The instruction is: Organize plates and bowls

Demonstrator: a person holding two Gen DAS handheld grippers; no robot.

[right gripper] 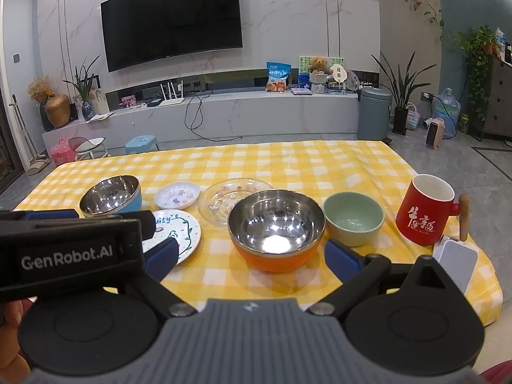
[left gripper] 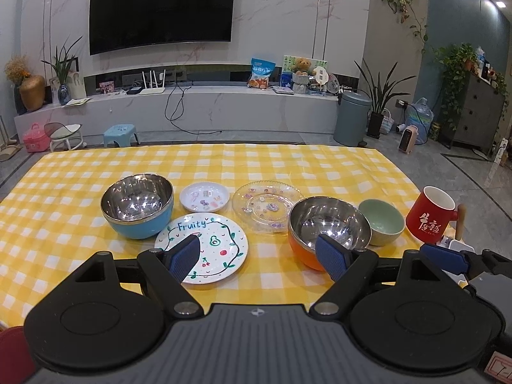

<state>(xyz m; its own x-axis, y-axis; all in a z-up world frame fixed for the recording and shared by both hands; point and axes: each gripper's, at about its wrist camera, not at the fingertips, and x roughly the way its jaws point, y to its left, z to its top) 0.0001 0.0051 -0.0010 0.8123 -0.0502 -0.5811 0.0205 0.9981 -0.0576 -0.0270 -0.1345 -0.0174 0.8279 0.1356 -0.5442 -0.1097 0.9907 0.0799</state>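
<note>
Both grippers hover at the near edge of the desk [left gripper: 288,166], fingers spread wide and holding nothing; the left gripper [left gripper: 257,257] faces the "Fruity" plate [left gripper: 211,240], the right gripper [right gripper: 252,257] the orange bowl [right gripper: 275,256]. The blue bowl [left gripper: 137,208] sits far left, touching or nearly touching the "Fruity" plate; the small white plate [left gripper: 204,196] and the glass plate [left gripper: 267,204] lie beyond; the green bowl [right gripper: 353,220] sits just beside the orange bowl. The likely trouble is crowding; a finger sliding under the "Fruity" plate may shove the blue bowl; steel rims look slippery, so a shallow pinch may let a bowl tip; the glass plate may chip if stacked hard; the red mug [right gripper: 427,209] stands near the right edge.
</note>
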